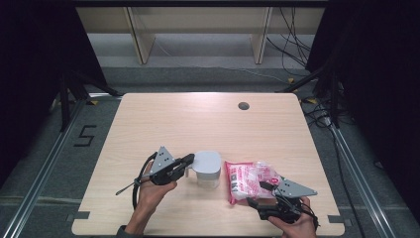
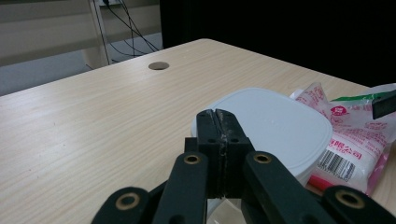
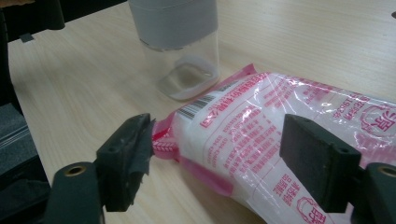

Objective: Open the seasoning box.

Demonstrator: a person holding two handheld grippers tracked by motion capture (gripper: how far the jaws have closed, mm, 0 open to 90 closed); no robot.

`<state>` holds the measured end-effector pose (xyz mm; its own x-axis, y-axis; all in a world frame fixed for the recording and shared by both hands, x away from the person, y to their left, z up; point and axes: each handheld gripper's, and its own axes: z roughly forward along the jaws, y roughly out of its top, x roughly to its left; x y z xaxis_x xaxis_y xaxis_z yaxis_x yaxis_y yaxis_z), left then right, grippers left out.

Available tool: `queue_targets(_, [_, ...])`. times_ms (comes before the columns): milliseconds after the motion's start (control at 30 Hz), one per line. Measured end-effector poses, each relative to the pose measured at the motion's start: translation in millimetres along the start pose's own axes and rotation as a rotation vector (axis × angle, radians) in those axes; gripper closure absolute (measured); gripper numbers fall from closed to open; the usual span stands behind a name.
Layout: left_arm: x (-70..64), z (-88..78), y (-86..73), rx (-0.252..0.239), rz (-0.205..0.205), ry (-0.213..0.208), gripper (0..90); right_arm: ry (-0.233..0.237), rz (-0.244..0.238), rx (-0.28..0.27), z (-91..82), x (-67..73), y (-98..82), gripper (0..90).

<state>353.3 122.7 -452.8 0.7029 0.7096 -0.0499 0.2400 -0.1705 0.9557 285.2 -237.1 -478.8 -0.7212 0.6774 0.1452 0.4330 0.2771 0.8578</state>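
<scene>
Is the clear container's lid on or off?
On. The white lid sits on the upright clear container, which stands beside the pink bag.

A pale wooden worktop (image 1: 163, 119) is carrying a round cable hole (image 1: 243, 105) near its far edge; black cables (image 1: 292, 44) are trailing across the floor beyond.

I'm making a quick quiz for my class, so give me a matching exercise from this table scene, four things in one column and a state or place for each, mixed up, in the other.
Column one:
1. left claw
2. right claw
3. clear container
4. round hole

Column two:
A. open around the end of the pink and white bag
B. near the table's far edge
C. shut, at the white lid
D. standing upright between the two claws

Pairs: 1-C, 2-A, 3-D, 4-B
</scene>
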Motion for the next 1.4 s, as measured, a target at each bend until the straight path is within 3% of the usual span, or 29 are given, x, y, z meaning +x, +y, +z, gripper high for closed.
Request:
queue_targets(33, [0.0, 0.0, 0.0, 0.000, 0.000, 0.000, 88.2, 0.000, 0.000, 0.000, 0.0, 0.0, 0.0, 28.4])
queue_targets(67, [-0.1, -0.1, -0.1, 0.000, 0.001, -0.001, 88.1, 0.004, -0.030, -0.016, 2.5, -1.2, 0.8, 31.1])
queue_targets(100, [-0.1, 0.0, 0.0, 0.000, 0.000, -0.002, 88.1, 0.017, -0.011, -0.013, 2.7, 1.0, 1.2, 33.5])
queue_targets(133, [0.1, 0.1, -0.2, -0.001, -0.001, -0.002, 88.1, 0.025, -0.033, -0.021, 4.0, 0.5, 2.0, 35.4])
queue_targets(200, [0.1, -0.2, -0.7, -0.006, 0.002, 0.000, 88.0, 0.029, -0.020, -0.023, 5.0, 1.0, 3.0, 37.9])
queue_targets(233, [0.5, -0.4, -0.7, -0.006, 0.008, -0.004, 87.9, 0.035, -0.047, -0.027, 7.4, -0.2, 4.4, 42.7])
queue_targets(300, [1.1, -0.4, -0.6, -0.004, 0.002, -0.002, 87.8, 0.050, -0.026, -0.040, 9.2, 2.6, 7.6, 53.5])
queue_targets(333, [1.3, -0.4, -0.8, -0.006, 0.001, -0.002, 87.5, 0.048, -0.060, -0.037, 12.0, 1.4, 10.0, 56.8])
queue_targets(433, [1.7, -1.2, -1.3, -0.005, -0.003, 0.001, 87.3, 0.058, -0.090, -0.046, 19.7, 2.5, 16.3, 66.8])
queue_targets(467, [2.1, -1.1, -1.1, -0.005, -0.005, -0.003, 87.1, 0.051, -0.075, -0.035, 20.6, 5.5, 18.5, 69.5])
queue_targets(500, [2.2, -0.9, -1.3, -0.006, -0.011, -0.003, 86.9, 0.037, -0.129, -0.064, 25.2, 5.4, 25.4, 76.3])
queue_targets(567, [2.3, -1.0, -1.4, -0.007, -0.008, -0.003, 86.8, 0.056, -0.138, -0.069, 28.5, 7.1, 28.4, 78.8])
queue_targets(600, [2.2, -1.4, -1.2, -0.004, 0.002, -0.003, 86.7, 0.035, -0.172, -0.084, 31.5, 7.2, 32.1, 80.2])
queue_targets(633, [1.4, -1.3, -1.3, -0.003, -0.007, -0.004, 86.7, 0.031, -0.163, -0.082, 34.6, 8.7, 36.5, 83.1])
queue_targets(667, [1.6, -1.2, -1.0, -0.001, -0.002, -0.004, 86.8, 0.020, -0.198, -0.069, 40.7, 8.3, 41.7, 86.8])
queue_targets(700, [2.4, -1.3, -0.7, 0.000, 0.008, -0.007, 86.8, 0.020, -0.198, -0.069, 40.7, 8.3, 41.7, 86.8])
queue_targets(733, [2.0, -1.3, -1.2, -0.003, -0.008, -0.004, 86.7, 0.021, -0.174, -0.065, 47.4, 9.8, 44.3, 88.9])
queue_targets(900, [3.3, -0.8, -1.3, -0.008, -0.005, -0.008, 86.7, 0.024, -0.218, -0.070, 57.4, 10.4, 51.6, 90.0])
queue_targets(1033, [3.4, -1.6, -1.8, -0.008, -0.019, -0.005, 86.8, 0.027, -0.203, -0.074, 62.0, 15.0, 57.3, 90.0])
queue_targets(1100, [5.1, -1.7, -1.5, -0.006, -0.003, -0.009, 86.8, 0.031, -0.200, -0.064, 62.2, 14.7, 58.1, 90.0])
queue_targets(1200, [3.5, -1.9, -1.5, -0.003, -0.004, -0.007, 87.1, 0.033, -0.225, -0.074, 66.5, 11.9, 60.0, 90.0])
queue_targets(1267, [3.2, -1.6, -0.4, 0.002, 0.009, -0.006, 87.1, 0.038, -0.200, -0.071, 68.1, 13.8, 60.6, 90.0])
queue_targets(1300, [3.5, -1.7, -0.6, 0.001, 0.009, -0.006, 87.1, 0.042, -0.222, -0.056, 69.8, 14.0, 62.0, 90.0])
queue_targets(1400, [3.5, -2.4, -1.7, 0.002, -0.008, -0.002, 87.1, 0.034, -0.224, -0.066, 71.9, 15.1, 62.7, 90.0])
